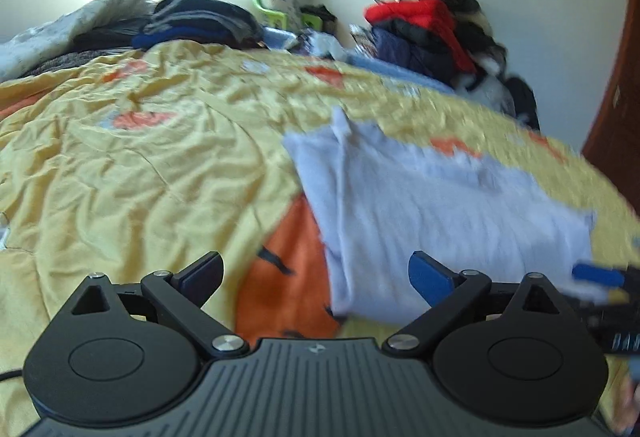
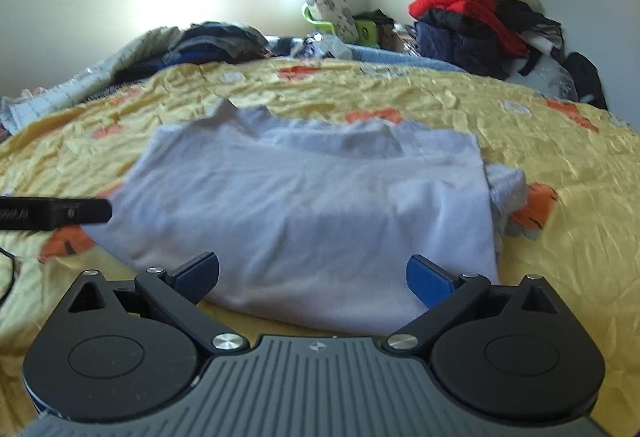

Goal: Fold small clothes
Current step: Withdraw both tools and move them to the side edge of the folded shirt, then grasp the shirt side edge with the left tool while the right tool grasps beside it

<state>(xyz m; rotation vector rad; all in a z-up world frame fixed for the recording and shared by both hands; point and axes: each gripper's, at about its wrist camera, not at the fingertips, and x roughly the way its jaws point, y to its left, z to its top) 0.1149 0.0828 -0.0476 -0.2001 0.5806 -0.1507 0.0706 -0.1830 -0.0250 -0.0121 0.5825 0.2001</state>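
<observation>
A small pale lavender garment point(image 2: 312, 205) lies folded on the yellow bedspread point(image 2: 560, 237). My right gripper point(image 2: 312, 279) is open and empty, just in front of the garment's near edge. In the left wrist view the garment point(image 1: 432, 205) lies to the right. My left gripper point(image 1: 316, 281) is open and empty over the bedspread point(image 1: 140, 177) at the garment's left corner. The left gripper also shows in the right wrist view point(image 2: 80, 213) at the garment's left side. The right gripper shows at the right edge of the left wrist view point(image 1: 604, 277).
A pile of dark folded clothes point(image 2: 216, 43) lies at the head of the bed. A heap of red and dark clothes point(image 2: 480, 25) sits at the far right by the wall. A patterned pillow point(image 2: 330, 7) and green items stand under the window.
</observation>
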